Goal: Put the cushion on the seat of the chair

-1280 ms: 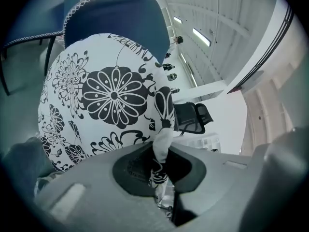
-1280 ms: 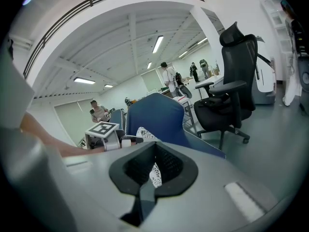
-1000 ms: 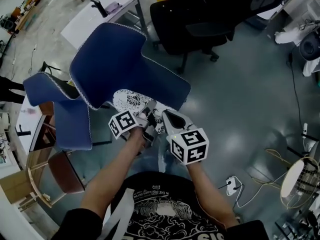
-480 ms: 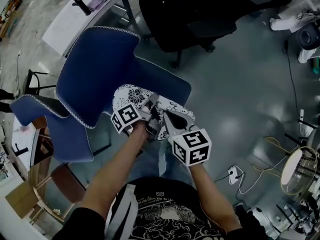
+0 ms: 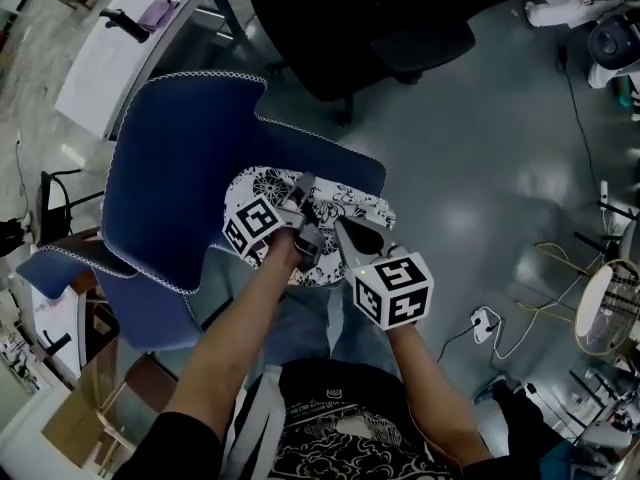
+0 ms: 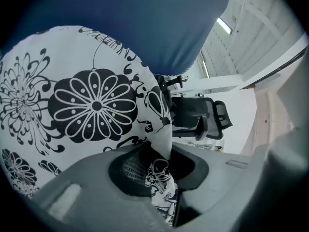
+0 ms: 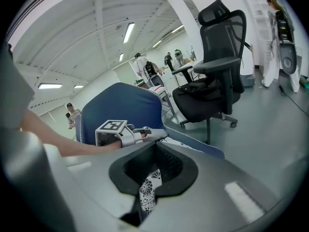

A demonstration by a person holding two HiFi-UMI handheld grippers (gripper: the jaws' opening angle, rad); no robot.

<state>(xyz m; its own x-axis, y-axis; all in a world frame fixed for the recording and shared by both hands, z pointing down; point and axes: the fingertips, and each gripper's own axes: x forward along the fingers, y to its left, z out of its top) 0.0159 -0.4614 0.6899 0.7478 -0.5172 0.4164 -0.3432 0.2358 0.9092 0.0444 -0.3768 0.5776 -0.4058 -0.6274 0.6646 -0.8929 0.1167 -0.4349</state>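
Grey workshop floor (image 5: 480, 148) all round, with a black office chair (image 5: 360, 18) and a white table (image 5: 130, 48) up behind. The blue chair (image 5: 190, 168) sits right in front of the person, backrest on the far side.

The flowery cushion (image 5: 262, 186) looks like it's basically down on the seat already, stretched across from left to right. The far side lies toward the backrest, and the near side is where both tools are. So the cushion lies straight ahead of both of them.

The left gripper (image 5: 303, 196) reaches further in over the seat. Its jaws have just been opening, and the cushion's edge runs between them but doesn't look pinched. The right gripper (image 5: 345, 233) is at the near right corner, jaws clamped on a fold of cushion fabric.

My guess is the right one just needs to let go and both can back straight out toward the person. The near edge might be hanging off the seat front, can't really tell.
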